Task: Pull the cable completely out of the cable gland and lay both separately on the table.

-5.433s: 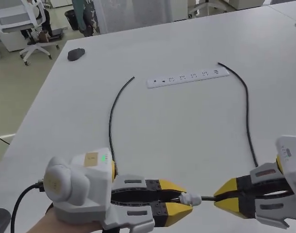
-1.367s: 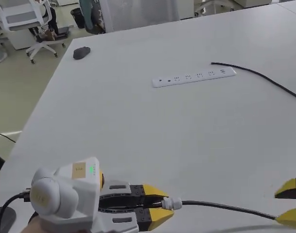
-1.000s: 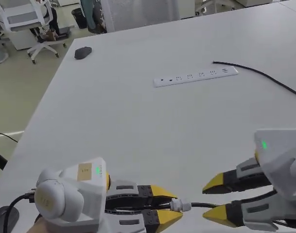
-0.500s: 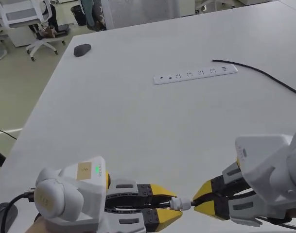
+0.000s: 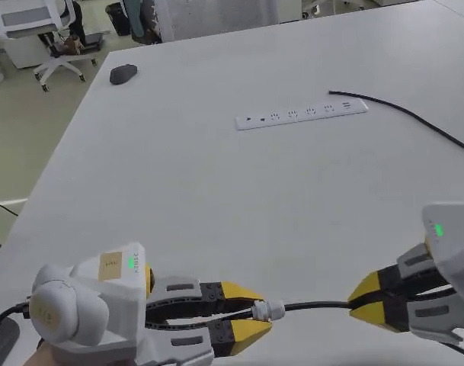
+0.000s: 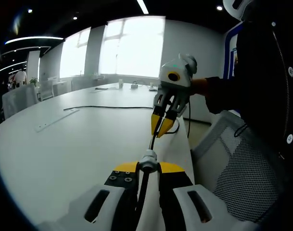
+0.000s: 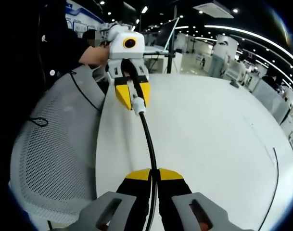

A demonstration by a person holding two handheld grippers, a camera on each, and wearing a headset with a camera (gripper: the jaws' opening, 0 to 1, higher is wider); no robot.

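My left gripper (image 5: 251,323) is low at the near table edge, shut on a small white cable gland (image 5: 267,309) whose tip pokes out past the yellow jaws. A black cable (image 5: 315,306) runs taut from the gland rightward into my right gripper (image 5: 363,302), which is shut on it a short stretch away. In the left gripper view the gland (image 6: 147,160) sits between my jaws and the cable (image 6: 153,138) rises to the right gripper (image 6: 164,126). In the right gripper view the cable (image 7: 148,139) leads from my right gripper (image 7: 154,174) to the gland (image 7: 138,107) in the left gripper (image 7: 132,98).
A white power strip (image 5: 302,116) lies across the far middle of the white table (image 5: 178,191), with the cable's far part (image 5: 403,116) trailing beside it to the right. A dark mouse (image 5: 123,73) sits far left. Office chairs (image 5: 41,30) stand beyond the table.
The right gripper came in open, shut on the cable right beside the gland, then moved right, so a longer stretch of cable now spans the two grippers. The left gripper kept hold of the gland.
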